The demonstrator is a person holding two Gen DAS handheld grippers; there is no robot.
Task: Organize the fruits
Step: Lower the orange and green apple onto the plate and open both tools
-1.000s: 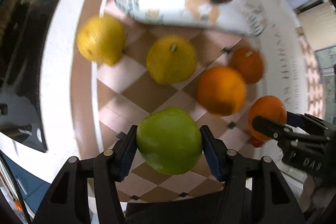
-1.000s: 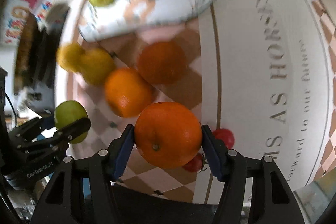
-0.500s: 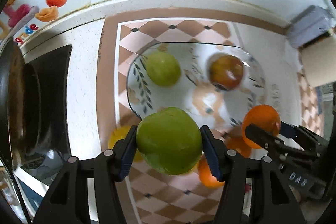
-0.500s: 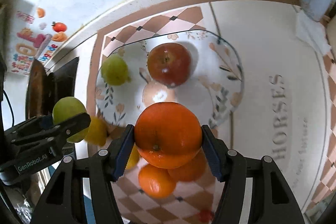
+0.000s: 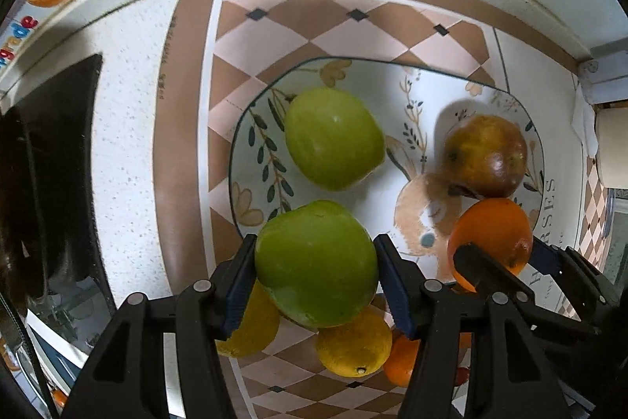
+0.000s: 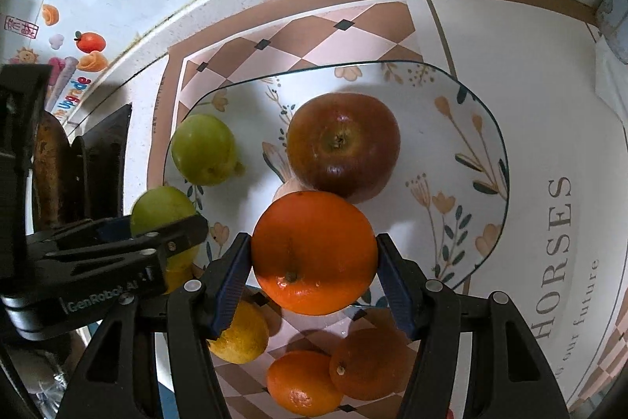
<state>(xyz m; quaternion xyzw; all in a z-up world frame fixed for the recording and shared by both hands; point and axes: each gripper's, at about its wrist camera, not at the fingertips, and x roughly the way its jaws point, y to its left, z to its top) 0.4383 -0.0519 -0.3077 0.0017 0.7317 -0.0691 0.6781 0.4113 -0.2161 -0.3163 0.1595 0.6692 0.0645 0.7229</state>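
Surface: a pale speckled kitchen surface [image 5: 129,128] against a white wall, covered by a brown-and-pink checked mat [image 5: 274,38]; a dark stove edge [image 5: 59,152] lies along the left edge.
Plate: a flowered plate [image 6: 463,160] sits on the mat toward the back edge of the surface, already carrying a green fruit [image 5: 333,138] on its left part and a red apple [image 6: 343,142] near its middle.
Left gripper: the left gripper [image 5: 316,264] is clamped on a green apple [image 5: 316,262], held above the plate's near-left rim.
Right gripper: the right gripper [image 6: 314,252] is clamped on an orange [image 6: 314,252], held over the plate's near edge, just in front of the red apple.
Loose fruit: two lemons [image 5: 355,344] and two more oranges [image 6: 369,360] lie on the mat toward the front edge, below the held fruit.
Step in hand: judged from the poses, setting both held fruits onto the plate.
How to do it well: lower each fruit until it rests on bare plate before letting go, since round fruit dropped from height is likely to roll. The free room looks to be the right part and the near-left part of the plate.
Spacing: keep the orange clear of the red apple, and the green apple clear of the green fruit, so that neither is knocked.
Grippers together: they stand near each other; place one fruit at a time if space is tight.
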